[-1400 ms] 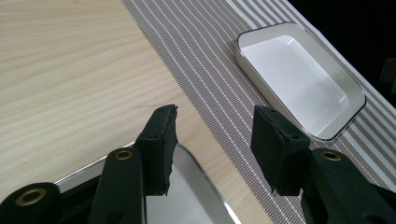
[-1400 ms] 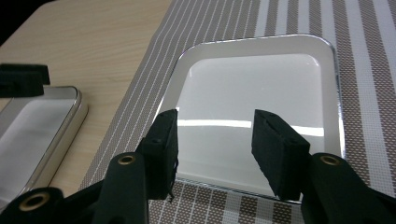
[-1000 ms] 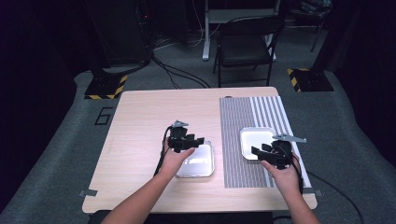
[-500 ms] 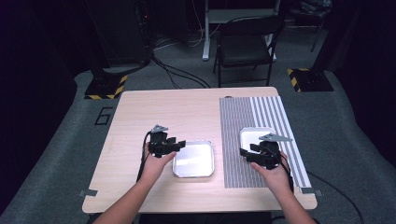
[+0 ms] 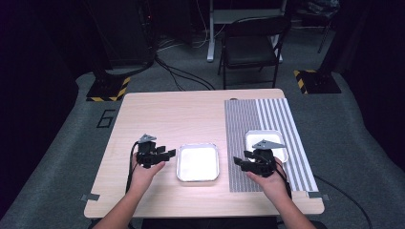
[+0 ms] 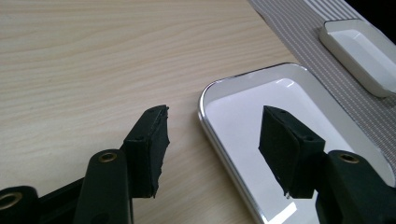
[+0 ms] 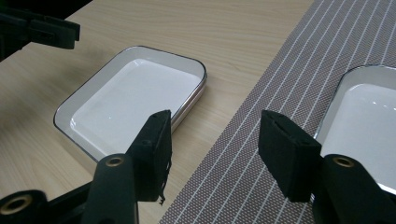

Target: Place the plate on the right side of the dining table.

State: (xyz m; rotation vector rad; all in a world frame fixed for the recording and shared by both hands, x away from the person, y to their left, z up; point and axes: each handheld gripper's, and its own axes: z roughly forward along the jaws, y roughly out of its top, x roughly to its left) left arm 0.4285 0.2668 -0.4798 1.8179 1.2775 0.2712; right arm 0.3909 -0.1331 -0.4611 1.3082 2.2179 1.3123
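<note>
Dark floor, cables and a folding chair (image 5: 251, 45) are seen behind a pale wooden table (image 5: 172, 114), whose right part is covered by a grey striped placemat (image 5: 258, 119).

A white rectangular tray (image 5: 198, 162) with rounded corners lies on the bare wood just left of the mat. A second white tray (image 5: 265, 143) rests on the mat; its near half is hidden behind the right gripper (image 5: 242, 164) in the high view, and it is cut off at the picture's edge in both gripper views, so its long axis cannot be judged. The first tray appears nearly square from above, its slightly longer side running away from the person.

The left gripper (image 5: 171, 153) is held just left of that tray, pointing toward it. Its jaws have just been opening and are spread, with nothing pinched; the tray's near rim is seen between them. The right gripper's jaws are likewise spread and nothing is held, above the mat's left edge between the two trays.
</note>
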